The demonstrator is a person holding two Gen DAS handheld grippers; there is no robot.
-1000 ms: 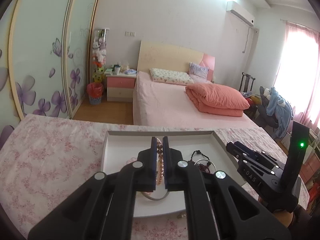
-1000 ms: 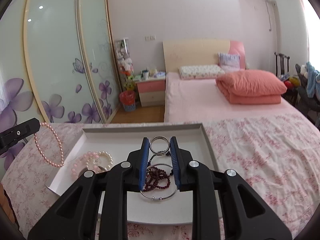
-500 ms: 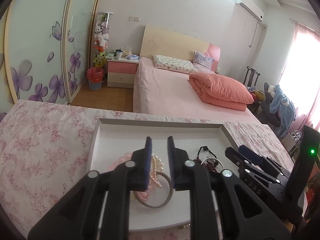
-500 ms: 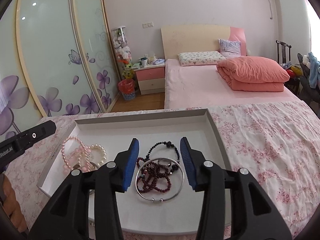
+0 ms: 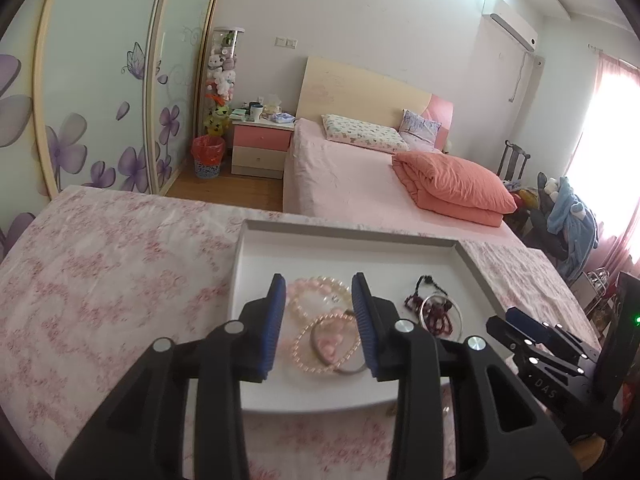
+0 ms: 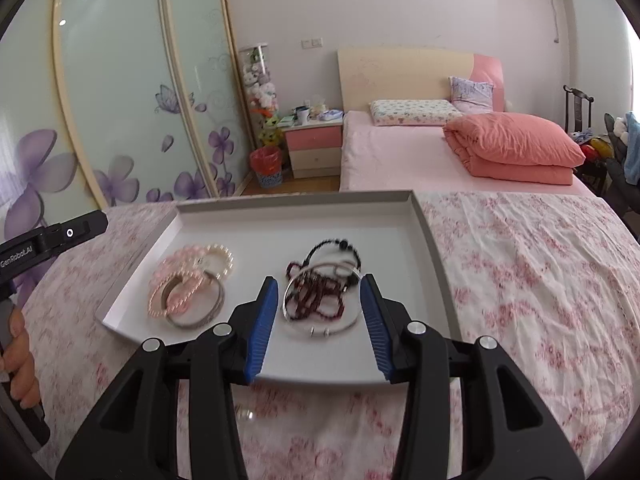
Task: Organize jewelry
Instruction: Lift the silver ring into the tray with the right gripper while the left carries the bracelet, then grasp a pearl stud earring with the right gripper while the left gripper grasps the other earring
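Observation:
A white tray lies on the floral tablecloth. Pink and white pearl bracelets and a silver bangle are heaped in its left part. Dark red and black bead strings with a thin silver bangle lie in its right part. My left gripper is open and empty above the pearl heap. My right gripper is open and empty above the dark beads. The right gripper also shows in the left wrist view.
The table with the pink floral cloth stretches on both sides of the tray. Behind it stand a bed with a folded orange quilt, a pink nightstand and sliding wardrobe doors.
My left gripper opened and let the pink pearl string drop onto the pearl heap. My right gripper opened wide too. Both pulled back and up from the tray.

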